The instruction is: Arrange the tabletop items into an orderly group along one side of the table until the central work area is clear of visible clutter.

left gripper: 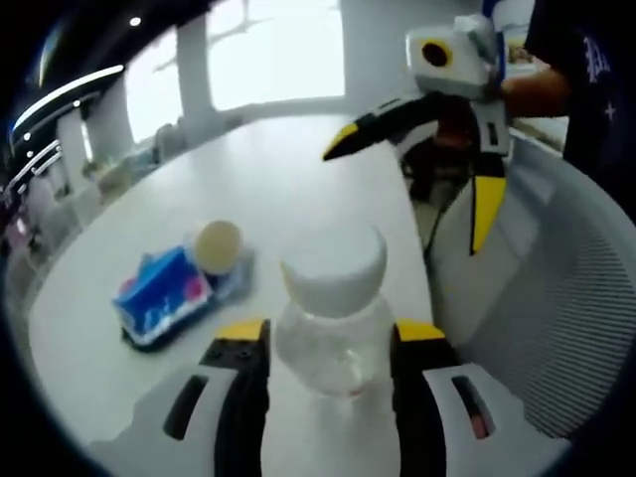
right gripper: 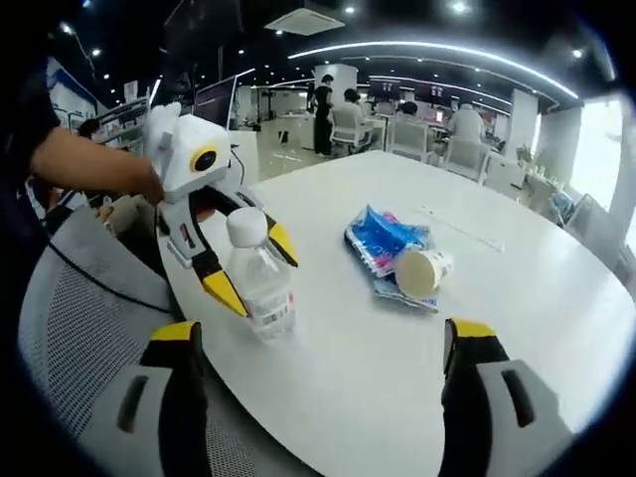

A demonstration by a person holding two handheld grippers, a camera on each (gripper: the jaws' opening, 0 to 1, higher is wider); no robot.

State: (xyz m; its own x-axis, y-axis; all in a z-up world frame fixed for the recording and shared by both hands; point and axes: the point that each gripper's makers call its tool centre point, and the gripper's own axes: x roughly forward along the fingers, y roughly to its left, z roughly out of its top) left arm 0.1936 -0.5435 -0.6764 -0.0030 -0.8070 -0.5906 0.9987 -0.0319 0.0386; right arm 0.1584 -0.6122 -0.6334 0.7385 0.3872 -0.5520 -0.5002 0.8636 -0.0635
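Note:
A clear water bottle (left gripper: 333, 308) with a white cap stands near the table's edge between the jaws of my left gripper (left gripper: 330, 333), which press on its sides. In the right gripper view the same bottle (right gripper: 260, 278) sits in the left gripper (right gripper: 253, 266). A blue snack packet (left gripper: 159, 293) lies further in on the white table (left gripper: 278, 179), with a paper cup (left gripper: 219, 245) on its side on top of it. My right gripper (right gripper: 323, 343) is open with nothing between its jaws, short of the packet (right gripper: 383, 237) and cup (right gripper: 419, 270). It also hangs open (left gripper: 407, 194) beyond the bottle.
A grey mesh chair (left gripper: 556, 298) stands against the table's edge beside the bottle, and the same chair (right gripper: 70, 318) sits left of my right gripper. A person's arm (right gripper: 89, 159) holds the left gripper. Desks and seated people (right gripper: 407, 124) fill the room behind.

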